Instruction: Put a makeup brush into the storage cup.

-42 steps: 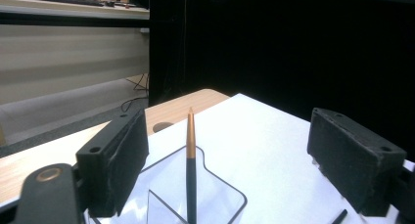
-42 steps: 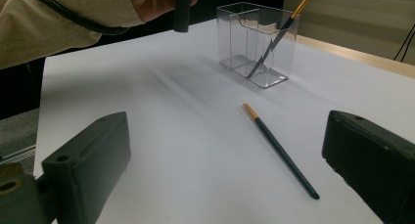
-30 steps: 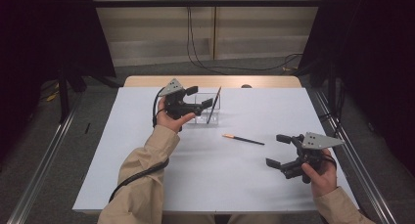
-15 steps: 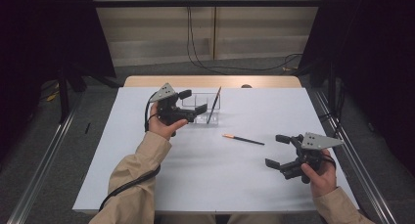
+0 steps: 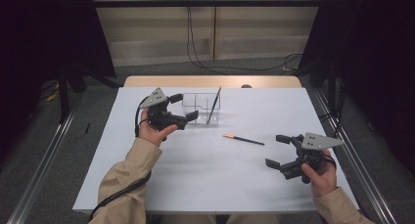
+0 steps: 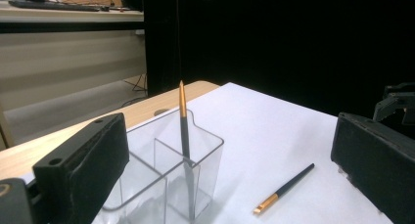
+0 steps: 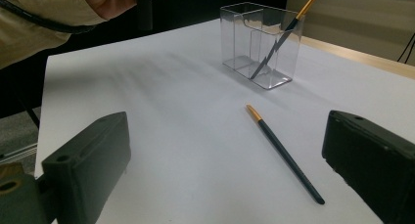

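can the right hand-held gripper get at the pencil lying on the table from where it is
Probably yes. The right hand-held gripper has its jaws open and aimed toward the loose pencil, with bare white table between them. The clear holder stands farther back, out of the way.

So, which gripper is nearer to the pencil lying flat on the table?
Right. The right gripper sits just beside the pencil, jaws open. The left gripper is farther away, by the clear holder.

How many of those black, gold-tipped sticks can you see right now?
2. One stick stands tilted in the end compartment of the clear holder. The other stick lies flat on the white table cover, between the holder and the right gripper. None seems hidden.
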`<control>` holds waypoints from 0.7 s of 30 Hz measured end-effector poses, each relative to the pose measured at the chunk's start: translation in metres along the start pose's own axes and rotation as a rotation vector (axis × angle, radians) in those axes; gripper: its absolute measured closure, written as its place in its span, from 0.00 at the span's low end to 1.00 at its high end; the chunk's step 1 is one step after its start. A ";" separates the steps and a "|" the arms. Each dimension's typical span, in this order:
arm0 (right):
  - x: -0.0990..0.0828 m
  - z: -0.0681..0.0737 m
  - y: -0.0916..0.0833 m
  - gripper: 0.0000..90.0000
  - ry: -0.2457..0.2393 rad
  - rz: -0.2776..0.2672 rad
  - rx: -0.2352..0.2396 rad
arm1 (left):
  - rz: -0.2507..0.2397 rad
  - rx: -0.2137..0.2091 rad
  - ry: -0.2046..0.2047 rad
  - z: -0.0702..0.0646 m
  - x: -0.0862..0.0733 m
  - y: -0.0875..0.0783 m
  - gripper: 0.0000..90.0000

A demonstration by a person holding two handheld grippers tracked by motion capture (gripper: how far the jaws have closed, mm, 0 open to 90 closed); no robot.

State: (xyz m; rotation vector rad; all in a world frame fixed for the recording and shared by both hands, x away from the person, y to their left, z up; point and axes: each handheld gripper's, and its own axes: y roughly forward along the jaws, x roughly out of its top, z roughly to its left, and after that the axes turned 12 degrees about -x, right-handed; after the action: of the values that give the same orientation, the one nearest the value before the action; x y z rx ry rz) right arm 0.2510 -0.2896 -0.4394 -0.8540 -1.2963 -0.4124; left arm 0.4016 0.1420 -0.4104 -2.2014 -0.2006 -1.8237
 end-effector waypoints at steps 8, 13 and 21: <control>0.000 0.000 0.000 0.04 -0.004 0.000 0.000 | 0.014 -0.001 0.019 -0.002 -0.003 -0.016 0.01; 0.000 0.000 0.000 0.04 -0.004 -0.002 0.000 | 0.017 -0.001 0.033 -0.006 -0.005 -0.025 0.01; 0.000 0.001 0.000 0.04 -0.005 -0.003 -0.002 | 0.001 0.000 0.036 -0.010 -0.008 -0.037 0.01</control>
State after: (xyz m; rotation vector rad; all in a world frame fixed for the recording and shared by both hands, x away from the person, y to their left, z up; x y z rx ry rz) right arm 0.2504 -0.2891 -0.4389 -0.8550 -1.3021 -0.4138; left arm 0.3805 0.1754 -0.4125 -2.1670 -0.1913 -1.8606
